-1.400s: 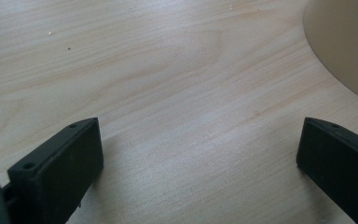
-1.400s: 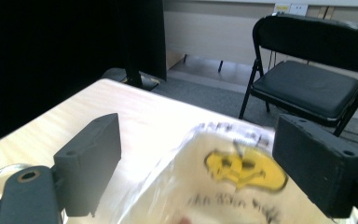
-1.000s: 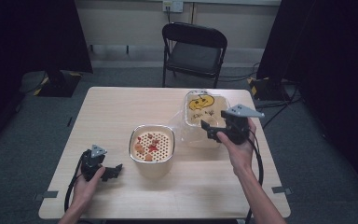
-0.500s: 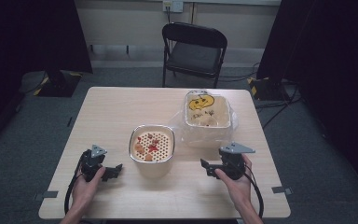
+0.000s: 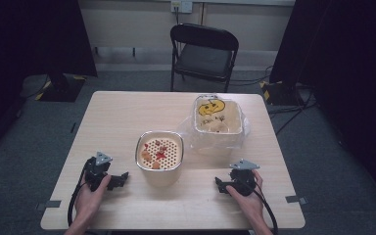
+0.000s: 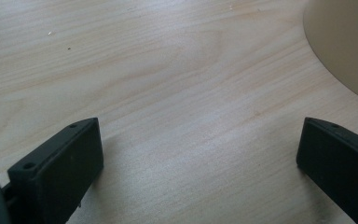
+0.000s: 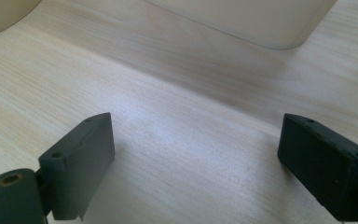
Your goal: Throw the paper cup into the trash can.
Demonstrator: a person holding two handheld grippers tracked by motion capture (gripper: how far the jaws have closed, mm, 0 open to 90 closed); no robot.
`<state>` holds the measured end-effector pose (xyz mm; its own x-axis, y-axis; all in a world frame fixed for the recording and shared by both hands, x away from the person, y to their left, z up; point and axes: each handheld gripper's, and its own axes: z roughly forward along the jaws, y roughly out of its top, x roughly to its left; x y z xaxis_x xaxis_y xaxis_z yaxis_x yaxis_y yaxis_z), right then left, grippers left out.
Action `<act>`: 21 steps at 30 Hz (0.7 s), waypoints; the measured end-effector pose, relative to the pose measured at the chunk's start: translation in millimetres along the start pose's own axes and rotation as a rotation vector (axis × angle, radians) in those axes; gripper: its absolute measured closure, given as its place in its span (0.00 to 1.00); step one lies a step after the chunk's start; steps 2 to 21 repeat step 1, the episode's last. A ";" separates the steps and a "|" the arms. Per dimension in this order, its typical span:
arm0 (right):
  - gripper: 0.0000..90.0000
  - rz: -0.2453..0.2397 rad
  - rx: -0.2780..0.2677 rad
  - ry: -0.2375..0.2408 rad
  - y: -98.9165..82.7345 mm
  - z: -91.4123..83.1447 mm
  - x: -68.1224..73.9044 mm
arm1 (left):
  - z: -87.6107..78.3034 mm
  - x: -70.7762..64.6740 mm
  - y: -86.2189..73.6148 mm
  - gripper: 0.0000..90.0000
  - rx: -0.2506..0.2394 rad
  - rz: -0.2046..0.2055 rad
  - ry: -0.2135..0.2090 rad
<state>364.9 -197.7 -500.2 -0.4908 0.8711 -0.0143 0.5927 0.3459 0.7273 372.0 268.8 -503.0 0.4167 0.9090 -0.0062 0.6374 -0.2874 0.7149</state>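
A cream tub (image 5: 159, 156) with a perforated insert holding red and orange pieces stands at the table's middle. Behind it to the right sits a second cream container (image 5: 218, 120) inside a clear plastic bag, a yellow smiley printed on top. My left gripper (image 5: 120, 178) rests on the table near the front left, open, with bare wood between its jaws (image 6: 196, 154); the tub's wall (image 6: 345, 42) shows at the upper right. My right gripper (image 5: 221, 185) rests at the front right, open and empty (image 7: 193, 158), below the bagged container (image 7: 242, 18).
The light wooden table (image 5: 127, 112) has bare room along its left half and front edge. A black folding chair (image 5: 203, 51) stands behind the far edge. Dark curtains and cables line the floor around the table.
My right gripper has drawn back from the bagged container down to the table's front right and come to rest there. The left gripper has stayed put.
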 end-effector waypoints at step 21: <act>0.11 -0.001 0.000 0.000 0.0 0.0 0.0 | 0.0 0.0 0.0 0.00 0.000 0.000 0.000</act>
